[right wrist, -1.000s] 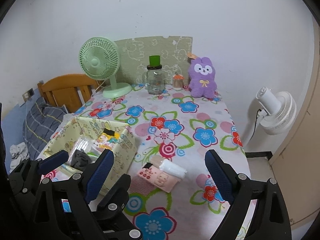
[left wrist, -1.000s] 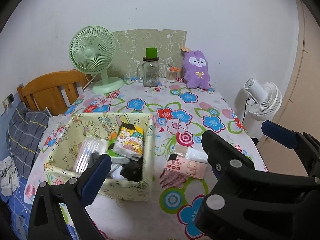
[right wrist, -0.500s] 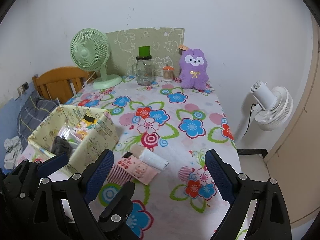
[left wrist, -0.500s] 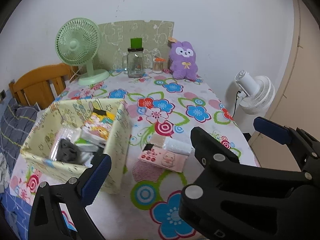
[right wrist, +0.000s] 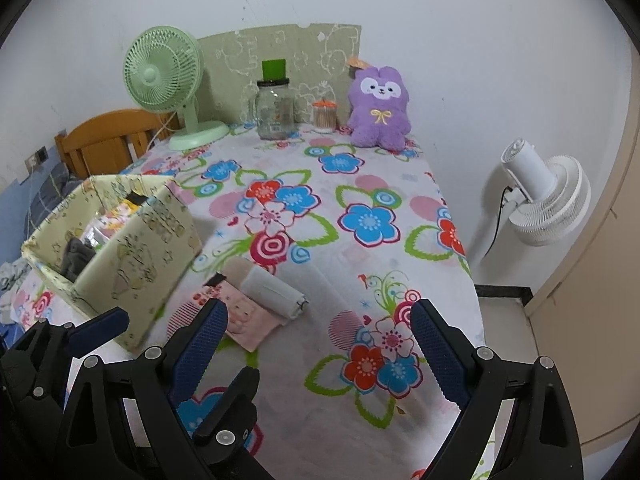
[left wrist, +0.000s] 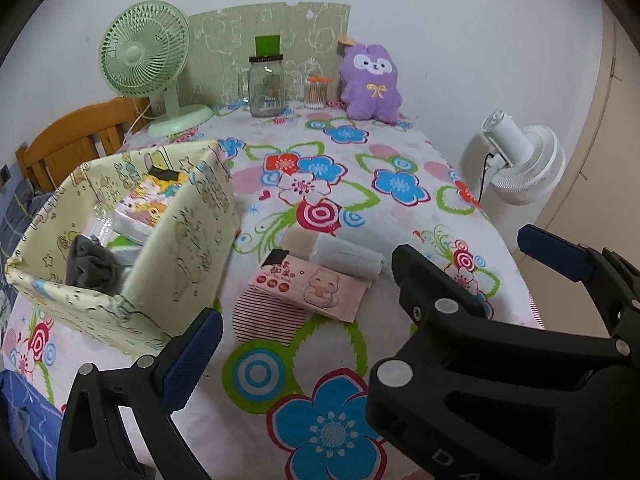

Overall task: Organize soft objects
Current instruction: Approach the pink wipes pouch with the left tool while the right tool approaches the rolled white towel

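My two grippers hang over the near edge of a flower-print worktop (right wrist: 360, 152). The left gripper (left wrist: 304, 296) and right gripper (right wrist: 320, 344) both have their jaws spread wide, holding nothing.

I judge this the approach step: a small pile waits just right of the yellow fabric box (left wrist: 132, 240), not yet packed. Next I need to settle one set of jaws around a single soft piece and lift it into the box.

Counted in the pile: one white cloth roll (right wrist: 276, 292), one pink pack (left wrist: 316, 286), one striped cloth (left wrist: 264, 318). One purple plush (right wrist: 380, 108) sits at the far wall.
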Available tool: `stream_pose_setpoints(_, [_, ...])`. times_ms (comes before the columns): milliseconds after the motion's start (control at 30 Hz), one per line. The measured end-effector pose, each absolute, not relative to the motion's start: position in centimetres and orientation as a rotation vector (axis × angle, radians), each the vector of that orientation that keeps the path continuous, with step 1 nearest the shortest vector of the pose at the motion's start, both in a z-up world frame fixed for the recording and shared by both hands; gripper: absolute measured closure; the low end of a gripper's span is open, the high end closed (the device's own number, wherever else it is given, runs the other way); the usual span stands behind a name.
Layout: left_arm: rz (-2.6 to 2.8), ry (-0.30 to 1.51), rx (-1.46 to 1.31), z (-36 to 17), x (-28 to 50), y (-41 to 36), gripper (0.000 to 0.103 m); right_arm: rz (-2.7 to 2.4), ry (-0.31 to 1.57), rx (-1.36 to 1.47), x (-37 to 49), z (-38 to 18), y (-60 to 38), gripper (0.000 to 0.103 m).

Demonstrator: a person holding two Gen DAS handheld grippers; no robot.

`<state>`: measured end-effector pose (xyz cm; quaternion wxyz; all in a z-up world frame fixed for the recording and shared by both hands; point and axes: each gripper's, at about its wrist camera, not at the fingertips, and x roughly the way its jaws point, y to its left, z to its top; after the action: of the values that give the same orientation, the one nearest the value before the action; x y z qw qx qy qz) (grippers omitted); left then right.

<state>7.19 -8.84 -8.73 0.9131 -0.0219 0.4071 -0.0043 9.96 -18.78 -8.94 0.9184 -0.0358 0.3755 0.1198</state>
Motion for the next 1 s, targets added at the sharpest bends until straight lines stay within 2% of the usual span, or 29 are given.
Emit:
stream_pose_setpoints(400, [0.060, 0.882, -0.070, -11.0, 9.8, -9.4, 0.002, 0.311, 0.792, -0.158, 13.2, -11.1, -18.7, 0.009])
stream_pose_setpoints(533, [0.081, 0.905, -0.081, -11.6, 10.9, -9.5, 0.002, 0.346, 0.808, -0.179, 14.4, -11.7, -18.5, 0.013])
stream_pose_setpoints(1000, [0.098, 0.949, -0.095, -13.1, 13.9, -9.3, 0.002, 0.405, 0.888, -0.145, 17.9, -13.7, -18.2, 0.016])
